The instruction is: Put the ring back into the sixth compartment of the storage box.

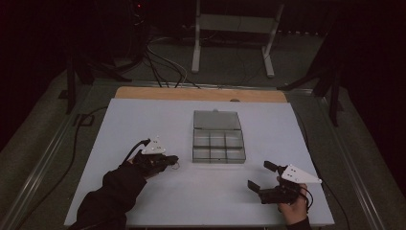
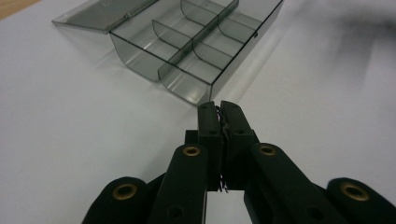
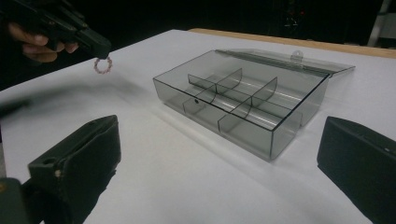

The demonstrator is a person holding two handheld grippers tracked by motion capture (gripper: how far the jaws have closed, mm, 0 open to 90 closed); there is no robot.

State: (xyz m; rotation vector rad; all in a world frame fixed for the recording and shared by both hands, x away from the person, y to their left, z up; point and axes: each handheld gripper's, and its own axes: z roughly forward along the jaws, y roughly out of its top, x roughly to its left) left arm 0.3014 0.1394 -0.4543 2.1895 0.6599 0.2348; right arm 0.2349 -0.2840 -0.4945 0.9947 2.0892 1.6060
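Nearest the high view's camera, the right gripper (image 1: 258, 180) rests low on the white tabletop (image 1: 143, 120) with its jaws spread wide and nothing between them; in its own view the two black jaws frame the clear compartment box (image 3: 243, 100). It looks idle, but parked that close to the box's front corner it could knock the box askew if it shifts.

Farther in, the left gripper (image 1: 173, 159) is clamped shut on a small beaded ring (image 3: 102, 65), which dangles below the jaw tips, above the tabletop and just short of the box's left side. The hold looks thin: only an edge of the ring sits between the pads, so a jolt or a quick swing could let it slip out and roll off across the smooth surface.

Beyond that stands the box (image 1: 219, 146), its lid (image 1: 216, 120) folded flat behind it and its six cells apparently empty. The dividers are low and the cells narrow, so a release from too high, or off-centre, may send the ring bouncing off a partition into the wrong cell or out over the wall. A closed gripper brought down carelessly could also catch the near wall and push the light box along.
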